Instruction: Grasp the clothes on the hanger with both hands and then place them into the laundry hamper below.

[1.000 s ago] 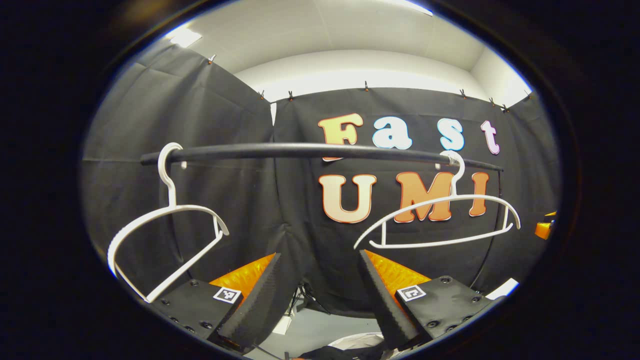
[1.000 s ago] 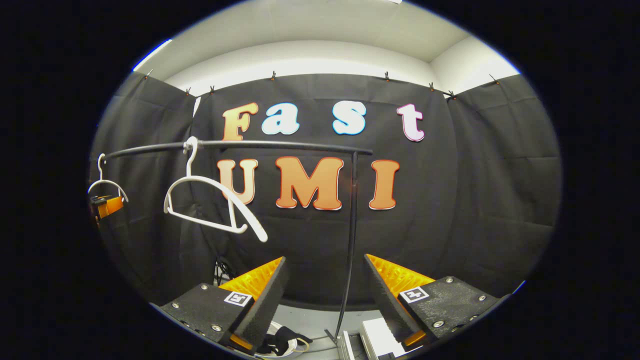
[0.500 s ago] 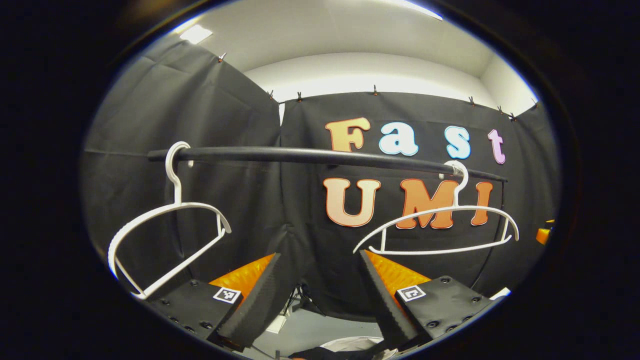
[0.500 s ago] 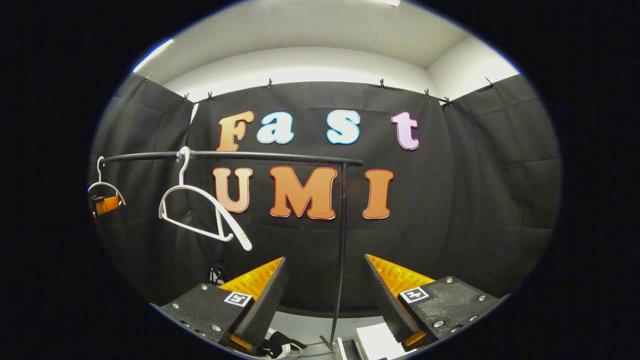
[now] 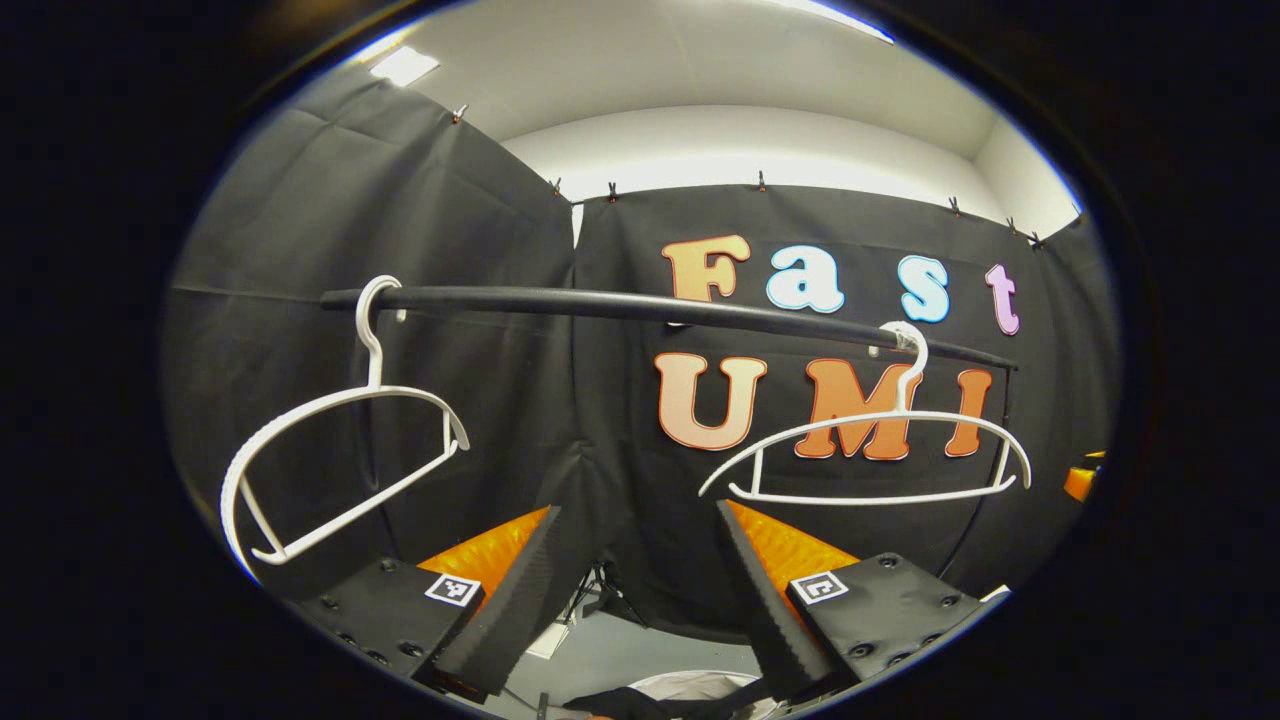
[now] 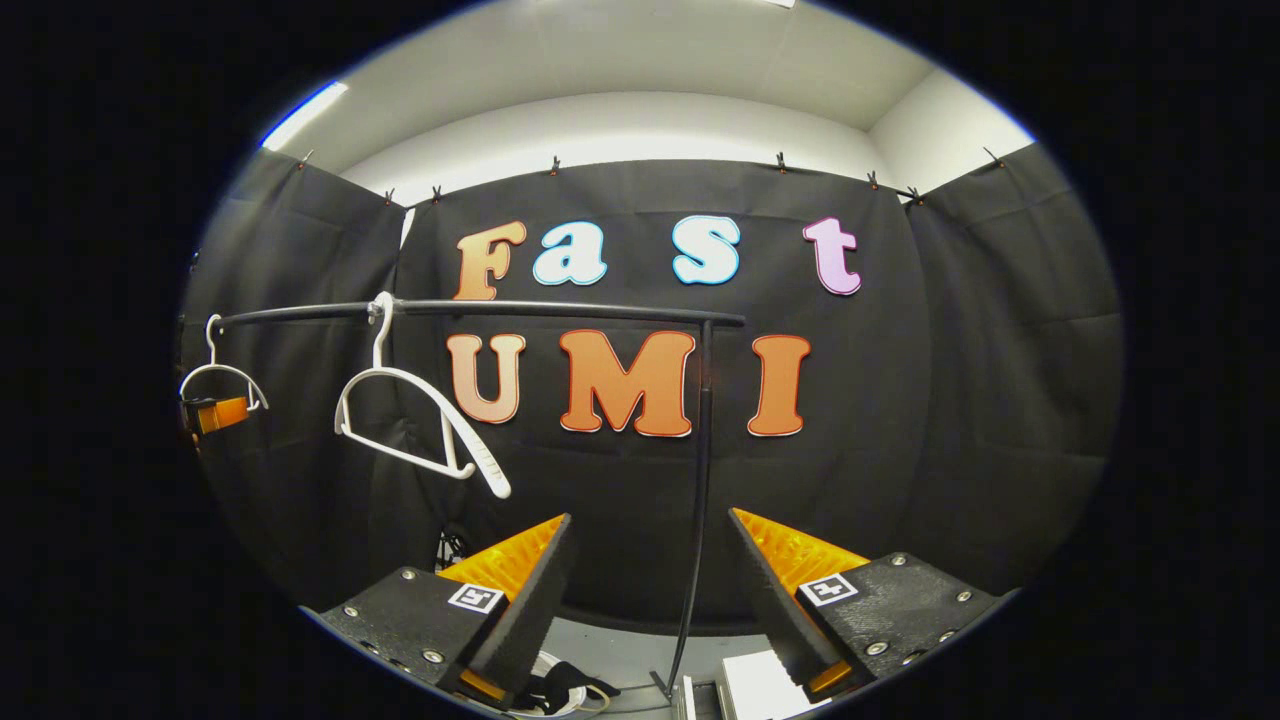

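Left gripper view: both hangers point(image 5: 345, 455) bare on the rail point(image 5: 650, 305), grippers point(image 5: 635, 590) spread wide and empty, so task looks finished.

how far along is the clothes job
Both white hangers hang bare on the rail. The left gripper and right gripper are open and hold nothing. A dark garment lies low by a white rim. Nothing looks left.
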Action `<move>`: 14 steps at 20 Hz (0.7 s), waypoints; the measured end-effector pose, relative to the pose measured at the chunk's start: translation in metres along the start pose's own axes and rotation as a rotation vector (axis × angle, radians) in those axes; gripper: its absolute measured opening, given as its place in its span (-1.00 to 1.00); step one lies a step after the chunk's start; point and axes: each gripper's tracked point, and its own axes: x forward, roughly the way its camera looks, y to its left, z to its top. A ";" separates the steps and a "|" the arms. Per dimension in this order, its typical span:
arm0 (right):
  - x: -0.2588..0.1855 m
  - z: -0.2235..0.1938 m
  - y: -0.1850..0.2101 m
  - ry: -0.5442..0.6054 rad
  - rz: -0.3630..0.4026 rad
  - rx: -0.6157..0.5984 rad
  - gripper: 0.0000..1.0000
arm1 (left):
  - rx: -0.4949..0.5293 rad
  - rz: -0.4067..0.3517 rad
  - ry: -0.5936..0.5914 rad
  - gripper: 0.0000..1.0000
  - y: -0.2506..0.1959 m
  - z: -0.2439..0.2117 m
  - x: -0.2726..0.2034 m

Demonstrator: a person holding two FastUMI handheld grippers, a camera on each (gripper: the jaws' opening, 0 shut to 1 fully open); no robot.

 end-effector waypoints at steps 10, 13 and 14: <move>-0.021 0.011 0.037 -0.027 -0.047 -0.006 0.83 | 0.021 -0.027 -0.015 0.87 0.030 0.010 -0.006; -0.035 0.008 0.048 -0.031 -0.070 -0.003 0.84 | 0.019 -0.054 -0.014 0.87 0.036 0.006 -0.008; -0.040 0.006 0.052 -0.034 -0.074 -0.002 0.84 | 0.019 -0.058 -0.013 0.87 0.041 0.004 -0.010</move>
